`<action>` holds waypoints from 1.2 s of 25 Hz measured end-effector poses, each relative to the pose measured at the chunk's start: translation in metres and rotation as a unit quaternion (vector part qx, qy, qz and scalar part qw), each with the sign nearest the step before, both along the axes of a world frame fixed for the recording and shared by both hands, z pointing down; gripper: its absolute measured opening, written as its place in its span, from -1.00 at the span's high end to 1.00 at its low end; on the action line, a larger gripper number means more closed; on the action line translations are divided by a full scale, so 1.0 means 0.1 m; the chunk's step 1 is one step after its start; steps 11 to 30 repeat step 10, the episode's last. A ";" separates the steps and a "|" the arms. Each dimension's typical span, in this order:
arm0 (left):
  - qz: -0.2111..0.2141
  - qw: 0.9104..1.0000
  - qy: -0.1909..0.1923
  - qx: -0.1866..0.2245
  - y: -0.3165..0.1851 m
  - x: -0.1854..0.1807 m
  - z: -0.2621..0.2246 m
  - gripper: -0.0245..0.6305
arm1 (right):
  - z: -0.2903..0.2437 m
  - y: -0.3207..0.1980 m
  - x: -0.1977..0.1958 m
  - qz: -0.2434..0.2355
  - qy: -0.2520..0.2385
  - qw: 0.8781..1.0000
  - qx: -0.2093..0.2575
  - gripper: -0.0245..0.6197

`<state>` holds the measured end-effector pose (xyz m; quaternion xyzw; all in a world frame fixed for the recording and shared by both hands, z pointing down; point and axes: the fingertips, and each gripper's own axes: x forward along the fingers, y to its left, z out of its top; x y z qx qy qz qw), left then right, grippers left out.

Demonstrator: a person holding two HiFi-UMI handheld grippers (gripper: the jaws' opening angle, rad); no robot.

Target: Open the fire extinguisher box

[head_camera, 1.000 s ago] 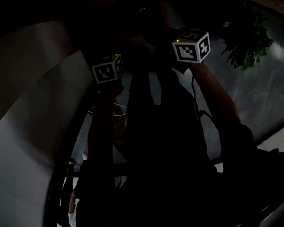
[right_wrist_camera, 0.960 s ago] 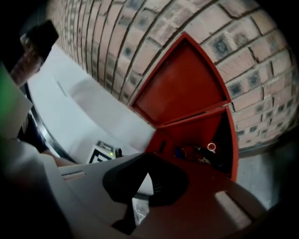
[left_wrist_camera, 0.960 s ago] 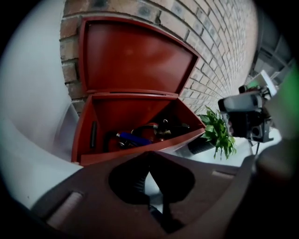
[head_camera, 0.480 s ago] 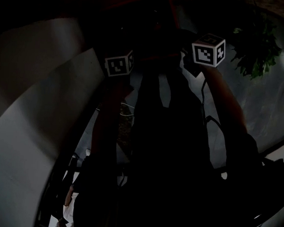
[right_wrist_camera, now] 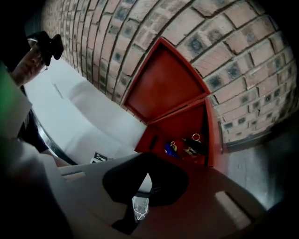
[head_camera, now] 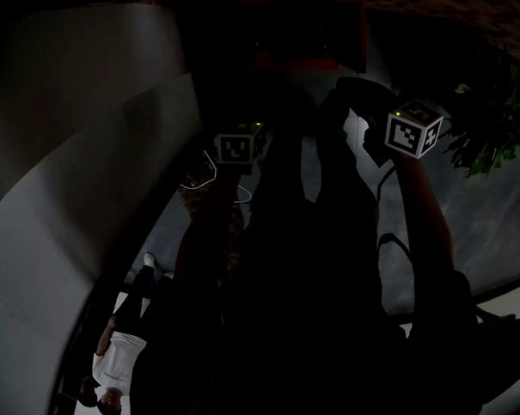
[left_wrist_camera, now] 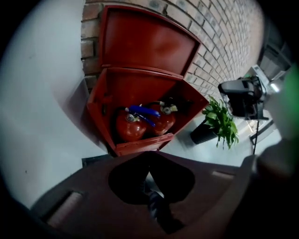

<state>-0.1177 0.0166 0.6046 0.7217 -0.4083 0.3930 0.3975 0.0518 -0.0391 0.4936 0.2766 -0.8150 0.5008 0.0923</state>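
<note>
Fire extinguisher box (left_wrist_camera: 140,88): red, at the floor's edge against the brick wall (left_wrist_camera: 224,42). Lid raised against the wall, two red extinguishers (left_wrist_camera: 140,125) exposed.
Left gripper (left_wrist_camera: 152,205): jaws together, empty.
Right gripper (right_wrist_camera: 139,205): jaws apparently together, empty.
Both held clear of the box, presumably because opening looks complete.

Nothing here can be read as words or numbers. In the right gripper view, down and to the left of the open red fire extinguisher box (right_wrist_camera: 163,91), there is a small black-and-white label (right_wrist_camera: 98,158), its print too small to make out. The left marker cube (head_camera: 237,147) and the right marker cube (head_camera: 413,132) bear only black-and-white square patterns, no letters.
</note>
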 end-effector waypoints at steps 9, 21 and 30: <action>0.052 0.996 0.015 0.064 -0.38 0.27 -0.38 0.92 | -0.26 -0.12 -0.24 -0.009 -0.016 0.999 0.030 0.93; 0.055 0.996 0.017 0.072 -0.43 0.29 -0.43 0.92 | -0.29 -0.13 -0.26 -0.010 -0.017 0.999 0.034 0.93; 0.055 0.996 0.017 0.072 -0.43 0.29 -0.43 0.92 | -0.29 -0.13 -0.26 -0.010 -0.017 0.999 0.034 0.93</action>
